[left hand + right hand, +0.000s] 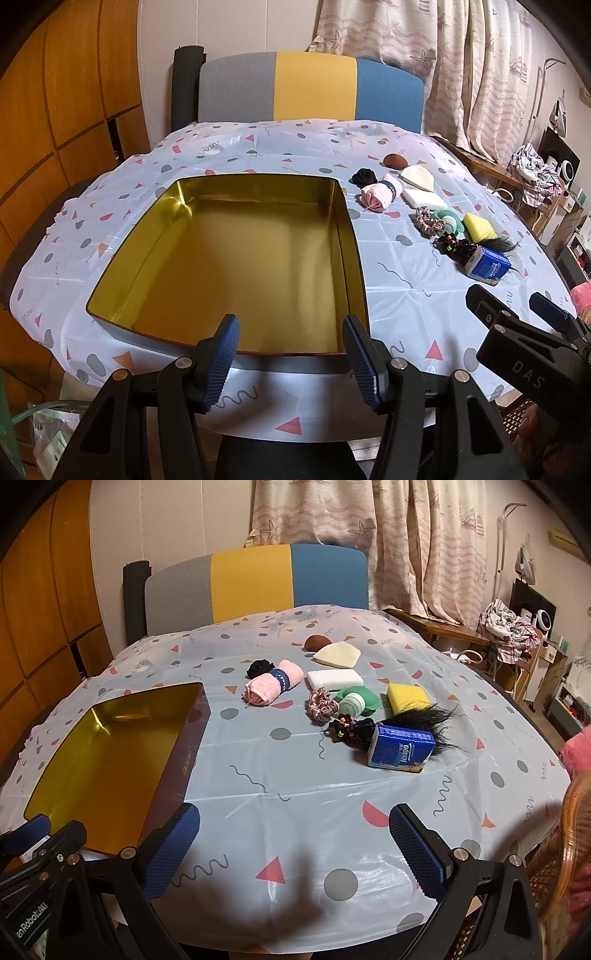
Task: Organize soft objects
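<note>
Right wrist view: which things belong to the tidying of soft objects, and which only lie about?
For the job:
- gold-lined metal tin
- rolled pink towel
- yellow sponge
- white foam block
- pink satin scrunchie
- blue tissue pack

Lying about:
- striped chair back
- starfish-print curtain
- patterned tablecloth

- tablecloth (295, 782): pale bluish white, strewn with grey dots, pink and orange triangles, grey squiggles
- tin box (229, 258): shiny gold inside
- rolled towel (271, 686): pink, with a navy band
- tissue pack (400, 751): blue with white lettering
- sponge (406, 698): yellow
- scrunchie (322, 705): pink
- white block (335, 679): plain white
- hairpiece (417, 720): black
- chair back (255, 587): grey, yellow and blue panels
- curtain (388, 535): cream with pink starfish and wavy stripes
- gripper pads (173, 853): dark blue, finely ribbed
</note>
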The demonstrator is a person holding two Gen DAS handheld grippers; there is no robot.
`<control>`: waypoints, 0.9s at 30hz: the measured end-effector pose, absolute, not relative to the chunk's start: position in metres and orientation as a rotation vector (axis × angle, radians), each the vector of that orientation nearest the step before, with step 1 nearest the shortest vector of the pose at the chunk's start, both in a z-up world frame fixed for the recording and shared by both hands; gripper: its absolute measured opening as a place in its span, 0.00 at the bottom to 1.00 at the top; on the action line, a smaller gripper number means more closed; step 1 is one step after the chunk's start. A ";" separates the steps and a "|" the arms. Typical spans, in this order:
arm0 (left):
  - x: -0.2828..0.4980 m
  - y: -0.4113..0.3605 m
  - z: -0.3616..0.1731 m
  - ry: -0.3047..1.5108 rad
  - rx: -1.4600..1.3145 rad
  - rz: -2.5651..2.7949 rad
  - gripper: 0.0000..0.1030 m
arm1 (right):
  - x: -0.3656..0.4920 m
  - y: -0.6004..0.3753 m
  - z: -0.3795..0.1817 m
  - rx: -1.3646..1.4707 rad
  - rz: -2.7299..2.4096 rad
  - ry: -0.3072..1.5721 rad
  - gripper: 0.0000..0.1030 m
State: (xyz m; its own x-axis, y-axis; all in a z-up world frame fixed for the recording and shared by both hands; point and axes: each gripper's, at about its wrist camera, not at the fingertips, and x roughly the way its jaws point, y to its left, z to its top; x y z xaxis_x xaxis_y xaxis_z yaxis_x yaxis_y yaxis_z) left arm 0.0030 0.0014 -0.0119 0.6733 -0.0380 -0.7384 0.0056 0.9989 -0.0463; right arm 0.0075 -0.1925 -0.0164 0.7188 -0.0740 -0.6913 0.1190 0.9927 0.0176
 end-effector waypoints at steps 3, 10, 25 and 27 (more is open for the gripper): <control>0.003 0.001 -0.013 0.837 -0.042 -0.030 0.57 | 0.007 -0.193 -0.016 0.062 -0.105 0.763 1.00; 0.004 -0.001 -0.014 0.848 -0.068 -0.089 0.57 | 0.009 -0.195 -0.017 0.063 -0.111 0.766 1.00; 0.003 -0.008 -0.016 0.840 -0.099 -0.191 0.57 | 0.019 -0.215 -0.026 0.086 -0.123 0.801 1.00; 0.002 -0.015 -0.016 0.835 -0.085 -0.210 0.57 | 0.024 -0.225 -0.029 0.100 -0.134 0.818 1.00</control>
